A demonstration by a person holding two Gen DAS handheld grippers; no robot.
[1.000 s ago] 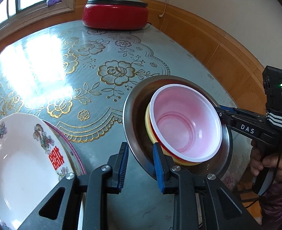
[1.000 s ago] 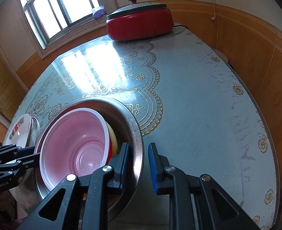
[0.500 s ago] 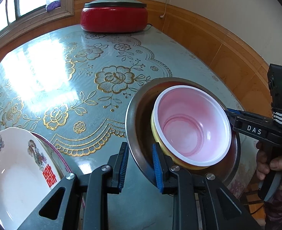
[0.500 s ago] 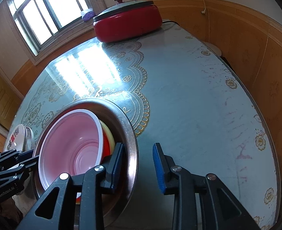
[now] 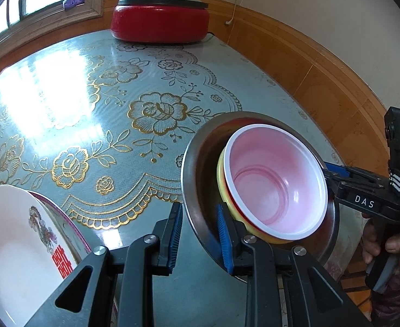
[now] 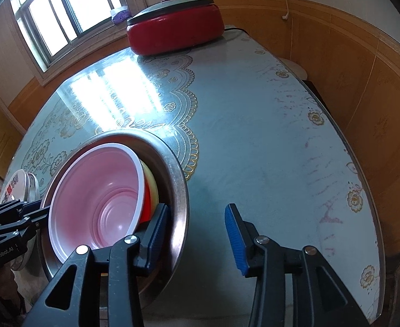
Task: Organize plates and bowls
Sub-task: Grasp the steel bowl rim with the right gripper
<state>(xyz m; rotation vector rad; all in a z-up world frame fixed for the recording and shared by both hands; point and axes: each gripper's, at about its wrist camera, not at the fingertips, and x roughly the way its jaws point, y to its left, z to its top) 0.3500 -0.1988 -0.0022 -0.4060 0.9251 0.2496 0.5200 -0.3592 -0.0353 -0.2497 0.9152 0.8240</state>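
A steel bowl [image 5: 200, 169] [image 6: 172, 169] holds a yellow bowl [image 5: 221, 179], a red one and, on top, a pink bowl [image 5: 270, 185] [image 6: 99, 199] with a white rim. My left gripper [image 5: 200, 234] [image 6: 36, 212] is shut on the steel bowl's near-left rim, one pad outside and one inside. On the opposite side, my right gripper [image 6: 197, 234] [image 5: 333, 174] straddles the rim. Its jaws are opening, with the rim between them but free of the pads. A stack of white plates [image 5: 14, 245] [image 6: 17, 185] with red characters lies left of the bowl.
A red electric pot [image 5: 160, 21] [image 6: 175, 32] with a lid stands at the far end of the round blue-green table [image 5: 91, 109] [image 6: 254, 136]. Wood-panelled wall runs close along the table's right edge. A hand [image 5: 385, 245] holds the right gripper's handle.
The right gripper's jaws have spread apart and come off the steel bowl's rim. The left gripper keeps its hold on the rim. The bowls have stayed nested.
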